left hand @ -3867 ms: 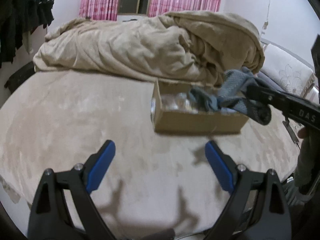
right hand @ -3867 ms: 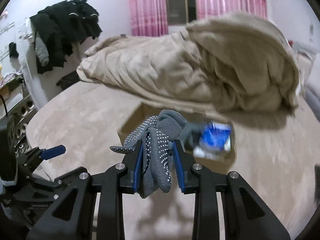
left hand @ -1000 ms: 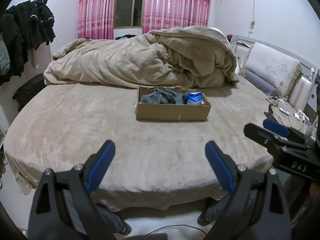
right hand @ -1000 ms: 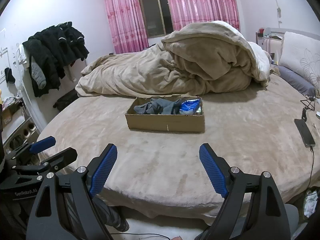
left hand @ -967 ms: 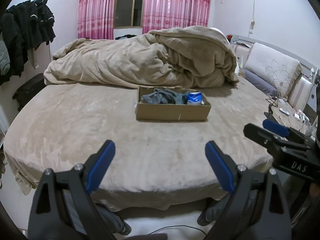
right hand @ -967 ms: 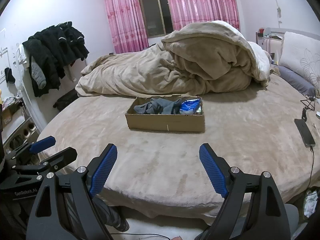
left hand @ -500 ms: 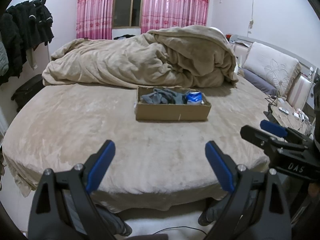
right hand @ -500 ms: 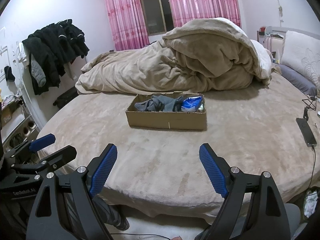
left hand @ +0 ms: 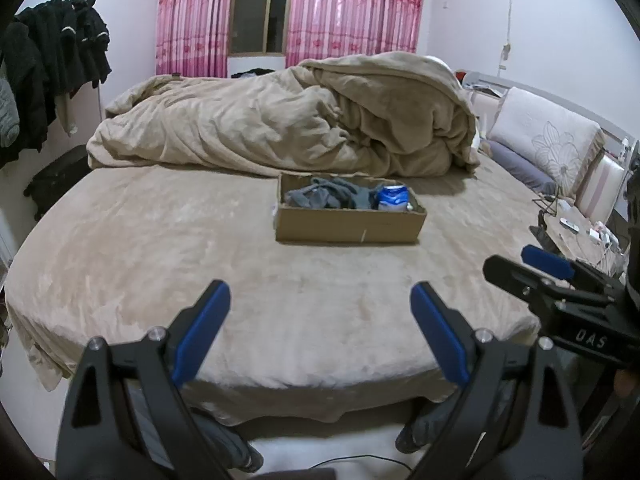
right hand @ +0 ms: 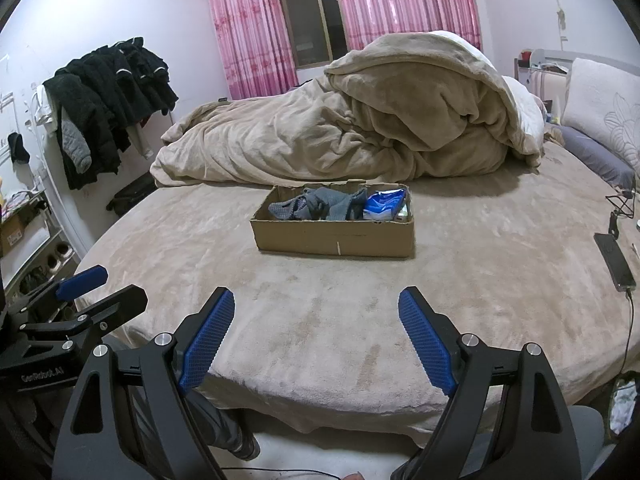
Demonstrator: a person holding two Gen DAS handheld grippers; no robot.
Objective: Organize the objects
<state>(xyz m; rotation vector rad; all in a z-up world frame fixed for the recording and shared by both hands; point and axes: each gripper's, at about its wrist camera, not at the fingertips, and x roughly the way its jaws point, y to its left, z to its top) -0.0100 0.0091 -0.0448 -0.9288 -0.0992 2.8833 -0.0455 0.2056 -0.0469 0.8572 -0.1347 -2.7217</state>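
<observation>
A shallow cardboard box (left hand: 348, 230) (right hand: 334, 238) stands on the tan bed. Grey dotted gloves (left hand: 330, 195) (right hand: 318, 205) lie inside it, with a blue packet (left hand: 394, 197) (right hand: 383, 203) at its right end. My left gripper (left hand: 320, 332) is open and empty, held back over the bed's near edge, well short of the box. My right gripper (right hand: 316, 330) is open and empty too, likewise back from the box. Each gripper shows at the side of the other's view: the right one (left hand: 544, 272) and the left one (right hand: 80, 284).
A bunched tan duvet (left hand: 288, 128) (right hand: 360, 120) lies behind the box. Pillows (left hand: 548, 144) are at the right. A phone on a cable (right hand: 614, 262) lies on the bed's right edge. Dark clothes (right hand: 104, 96) hang on the left wall.
Earlier my right gripper held the grey gloves over the box; now they lie in the box and both grippers are open and drawn back. In the last second, little has changed.
</observation>
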